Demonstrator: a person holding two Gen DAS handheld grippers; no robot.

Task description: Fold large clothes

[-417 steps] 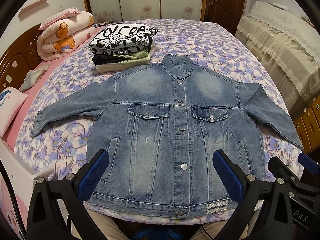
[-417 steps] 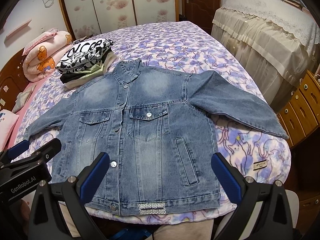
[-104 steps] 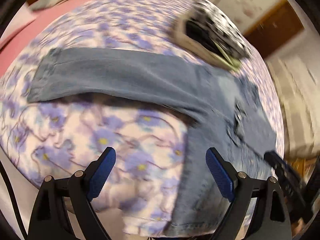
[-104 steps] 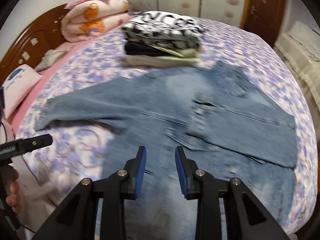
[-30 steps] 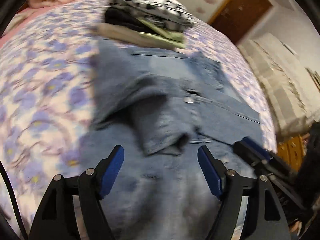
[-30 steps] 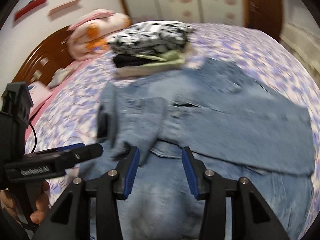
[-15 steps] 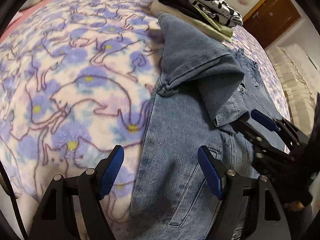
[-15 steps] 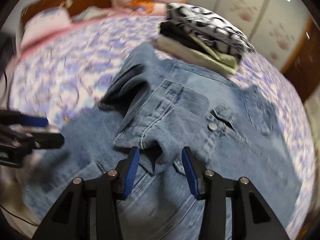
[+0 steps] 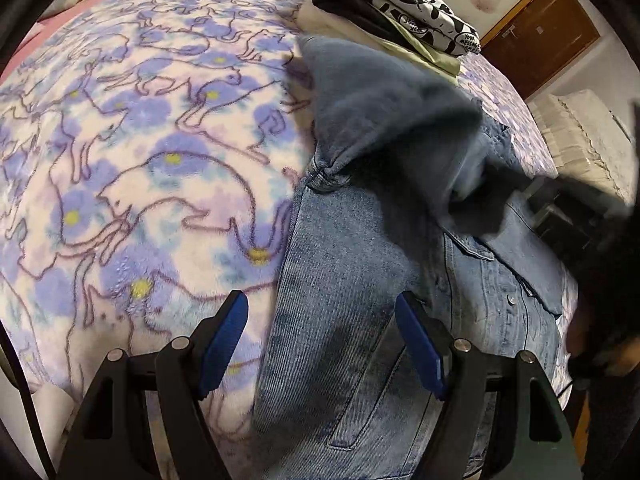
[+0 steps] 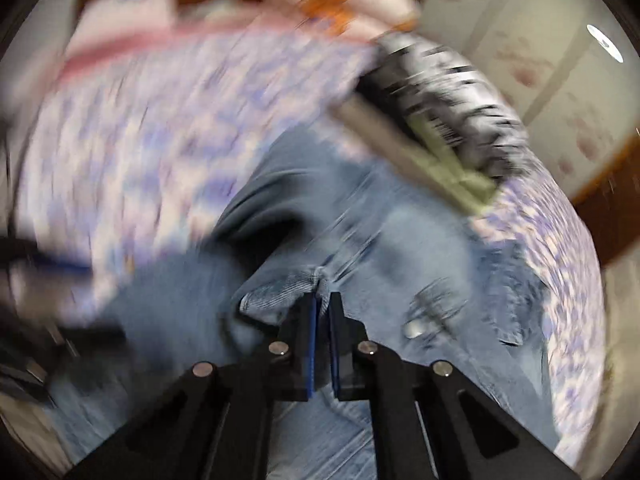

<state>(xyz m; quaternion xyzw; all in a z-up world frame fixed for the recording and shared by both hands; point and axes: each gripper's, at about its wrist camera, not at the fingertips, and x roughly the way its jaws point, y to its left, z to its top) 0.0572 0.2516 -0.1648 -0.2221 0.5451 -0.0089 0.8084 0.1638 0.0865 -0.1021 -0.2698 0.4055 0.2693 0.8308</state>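
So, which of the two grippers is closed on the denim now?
The right gripper: its blue pads pinch the cuff of the jacket sleeve. The left gripper hangs wide open above the denim jacket, gripping nothing.

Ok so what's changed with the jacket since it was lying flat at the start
Both sleeves now lie folded in over the jacket front. The right gripper, open a second ago, has shut on the sleeve cuff nearer the left gripper, which is still open and empty. The clothes stack hasn't moved.
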